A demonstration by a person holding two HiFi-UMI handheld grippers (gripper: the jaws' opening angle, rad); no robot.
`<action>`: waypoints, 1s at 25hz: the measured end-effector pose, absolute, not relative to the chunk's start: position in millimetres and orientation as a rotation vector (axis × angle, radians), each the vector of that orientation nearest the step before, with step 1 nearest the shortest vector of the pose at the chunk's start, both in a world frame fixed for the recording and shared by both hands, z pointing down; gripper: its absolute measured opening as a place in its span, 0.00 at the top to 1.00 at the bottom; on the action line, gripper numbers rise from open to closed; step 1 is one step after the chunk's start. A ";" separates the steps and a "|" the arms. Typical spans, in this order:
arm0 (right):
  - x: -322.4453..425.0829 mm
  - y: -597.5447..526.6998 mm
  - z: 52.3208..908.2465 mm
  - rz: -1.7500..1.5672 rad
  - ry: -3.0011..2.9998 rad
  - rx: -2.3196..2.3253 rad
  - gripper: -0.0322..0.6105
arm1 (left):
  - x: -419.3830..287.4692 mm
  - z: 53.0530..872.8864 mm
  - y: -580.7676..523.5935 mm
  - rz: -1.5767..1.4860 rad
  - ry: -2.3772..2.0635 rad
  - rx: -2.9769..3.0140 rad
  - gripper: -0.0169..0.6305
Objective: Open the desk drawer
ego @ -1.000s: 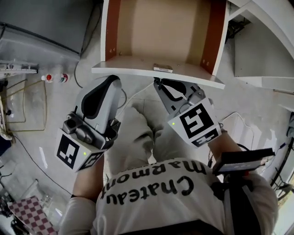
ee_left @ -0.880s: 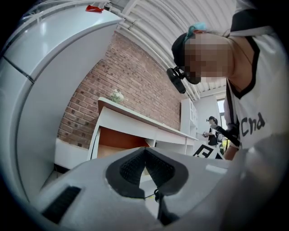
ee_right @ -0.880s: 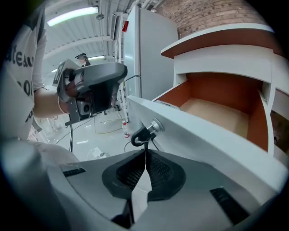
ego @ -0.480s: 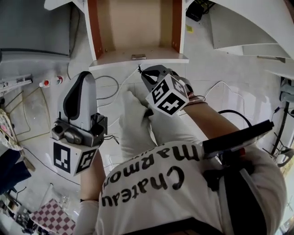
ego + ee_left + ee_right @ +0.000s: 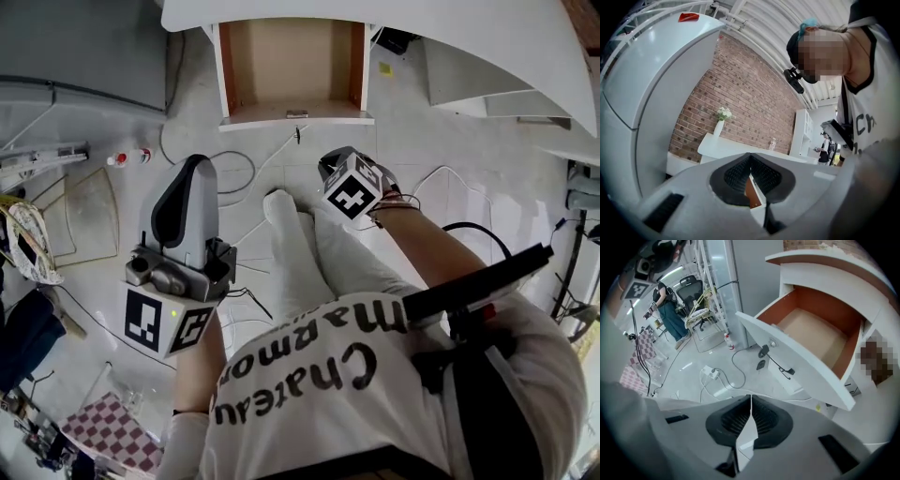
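Drawer (image 5: 292, 58) stands pulled well out from under the white counter (image 5: 450, 37), its tan bottom bare and its reddish-brown side walls exposed; nothing lies in it. The right gripper view shows the same: drawer (image 5: 813, 331) open, white front panel tilted toward the camera. A small metal handle (image 5: 296, 113) sits at the middle of the front panel, with nothing touching it. Right gripper (image 5: 330, 169) hangs below the drawer front, apart from it and pointing roughly toward it; its own view shows the jaws (image 5: 750, 404) pressed together with nothing between them. Left gripper (image 5: 194, 164) hangs further from the drawer, down and to the left, also aimed its way; its jaws (image 5: 750, 161) are likewise together and empty. Loose cables (image 5: 234, 173) lie on the floor between the drawer and the grippers. Judgement: the opening step looks finished. If more travel is wanted, the right gripper must part its jaws, close the gap to the handle, and pull straight back.
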State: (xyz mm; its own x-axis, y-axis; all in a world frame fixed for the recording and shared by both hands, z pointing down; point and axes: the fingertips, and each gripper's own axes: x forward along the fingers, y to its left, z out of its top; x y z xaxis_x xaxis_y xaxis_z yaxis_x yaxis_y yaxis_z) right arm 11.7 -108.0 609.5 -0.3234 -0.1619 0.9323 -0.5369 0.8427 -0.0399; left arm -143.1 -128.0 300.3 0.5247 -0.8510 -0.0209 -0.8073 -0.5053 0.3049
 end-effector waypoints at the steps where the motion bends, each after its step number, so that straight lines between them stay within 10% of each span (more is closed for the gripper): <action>1: 11.1 -103.7 598.8 0.401 -1.895 0.522 0.93 | -144.2 289.9 -123.5 -0.248 -1.407 2.510 0.95; 25: 4.0 -73.9 214.1 0.326 -2.403 0.852 0.93 | -133.8 35.4 -19.4 -0.418 -1.513 2.514 0.95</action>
State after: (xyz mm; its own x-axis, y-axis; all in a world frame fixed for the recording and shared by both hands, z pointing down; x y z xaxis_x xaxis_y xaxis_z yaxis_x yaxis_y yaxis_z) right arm 4.0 -73.9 214.1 -0.6392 -0.5021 0.5825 -0.6391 0.7682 -0.0392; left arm -133.8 -19.4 35.4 0.4432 -0.8842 -0.1473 -0.8344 -0.4670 0.2927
